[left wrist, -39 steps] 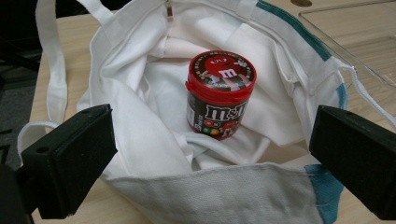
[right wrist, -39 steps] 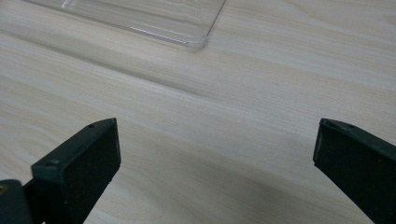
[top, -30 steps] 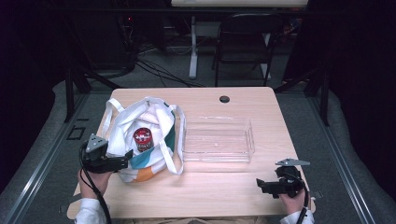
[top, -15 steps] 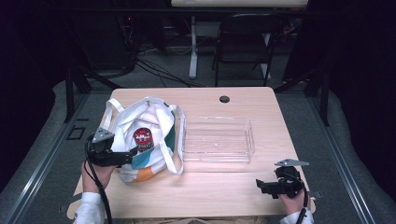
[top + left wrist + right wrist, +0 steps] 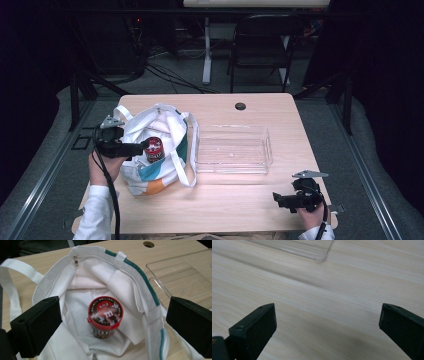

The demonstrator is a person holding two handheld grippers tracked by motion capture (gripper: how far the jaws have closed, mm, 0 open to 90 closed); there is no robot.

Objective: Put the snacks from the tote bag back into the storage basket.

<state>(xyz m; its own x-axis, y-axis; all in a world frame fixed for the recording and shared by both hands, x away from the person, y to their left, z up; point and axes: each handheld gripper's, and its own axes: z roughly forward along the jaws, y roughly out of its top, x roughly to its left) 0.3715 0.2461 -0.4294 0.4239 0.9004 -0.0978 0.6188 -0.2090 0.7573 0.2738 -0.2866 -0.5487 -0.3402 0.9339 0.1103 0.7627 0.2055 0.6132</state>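
At the lower right of the high view, the right claw (image 5: 278, 199) is held by a hand just above the near edge of the light wooden desk (image 5: 240, 210); its jaws are spread wide, with nothing but bare wood grain seen between them in the right gripper view. A corner of the clear plastic rectangular tray (image 5: 312, 251) is seen at the top of that view, well apart from the jaws.

At the left of the high view, the left claw (image 5: 140, 147) is held over the near-left rim of the white canvas tote bag with a teal stripe and orange patch (image 5: 165, 127). Its jaws are spread wide too — in the left gripper view they stand on either side of the bag's open mouth, gripping nothing.

Inside the bag, upright on the crumpled white lining, stands a small round candy tub with a red lid and a cartoon figure printed on it (image 5: 105, 316).

The tray (image 5: 232, 150) lies just right of the bag, at the middle of the desk. Farther back, near the far edge, a dark round hole (image 5: 240, 106) is seen in the desk top.
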